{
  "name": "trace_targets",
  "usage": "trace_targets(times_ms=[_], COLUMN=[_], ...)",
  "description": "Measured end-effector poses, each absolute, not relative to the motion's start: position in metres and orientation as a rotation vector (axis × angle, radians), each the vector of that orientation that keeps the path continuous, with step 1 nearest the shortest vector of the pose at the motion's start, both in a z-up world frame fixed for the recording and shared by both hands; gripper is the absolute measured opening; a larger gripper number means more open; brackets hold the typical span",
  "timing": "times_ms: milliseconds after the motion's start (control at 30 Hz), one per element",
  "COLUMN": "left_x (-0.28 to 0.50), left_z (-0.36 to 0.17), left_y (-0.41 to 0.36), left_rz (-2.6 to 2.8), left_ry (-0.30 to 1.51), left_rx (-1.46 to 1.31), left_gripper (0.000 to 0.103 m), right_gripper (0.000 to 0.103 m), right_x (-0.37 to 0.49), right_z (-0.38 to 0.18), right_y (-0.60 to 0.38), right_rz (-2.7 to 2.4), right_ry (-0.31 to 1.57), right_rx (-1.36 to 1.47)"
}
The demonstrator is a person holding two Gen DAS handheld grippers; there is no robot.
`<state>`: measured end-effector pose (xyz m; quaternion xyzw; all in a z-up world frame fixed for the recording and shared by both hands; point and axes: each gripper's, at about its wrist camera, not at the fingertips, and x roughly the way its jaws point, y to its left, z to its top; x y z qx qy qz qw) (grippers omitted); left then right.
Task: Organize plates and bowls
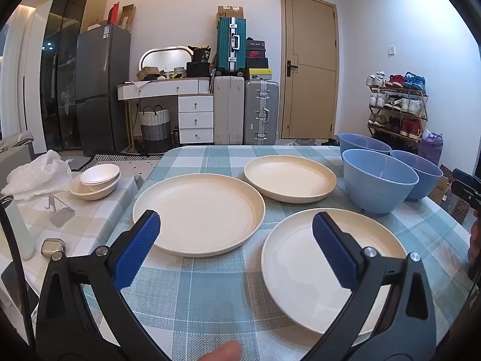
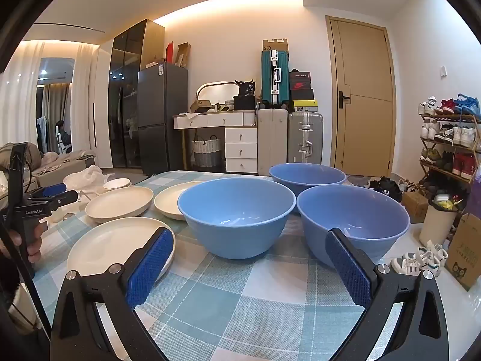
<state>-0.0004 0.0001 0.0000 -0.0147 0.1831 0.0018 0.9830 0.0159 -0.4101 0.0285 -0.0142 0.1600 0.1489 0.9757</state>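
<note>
The room is bright and easy to see. Warm yellow light glows from a strip in the ceiling (image 2: 240, 3), brightest at the top of the right wrist view. The white wall (image 1: 186, 9) looks even and clean. Soft, faint shadows sit under the plates (image 1: 198, 210) and bowls (image 2: 237, 213) on the surface (image 2: 240, 300). Small shiny spots gleam inside the bowls. Both pictures are round and bent, like looking through a fish bowl. The door (image 2: 360, 99) curves. The corners are black. Everything looks sharp.

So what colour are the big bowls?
Blue, all three bowls. The right wrist view shows them best.
</note>
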Motion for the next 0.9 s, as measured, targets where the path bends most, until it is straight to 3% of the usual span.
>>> trace_targets(times_ms=[900], left_x=[-0.0006], left_z=[0.0], left_y=[0.0], left_rz=[0.004], left_ry=[0.365], left_rx=[-0.029], left_gripper=[0.101], right_gripper=[0.103], right_x=[0.0158], right_z=[0.0285], right_y=[-0.4093], right_rz=[0.3], right_ry=[0.33], right_rx=[-0.028])
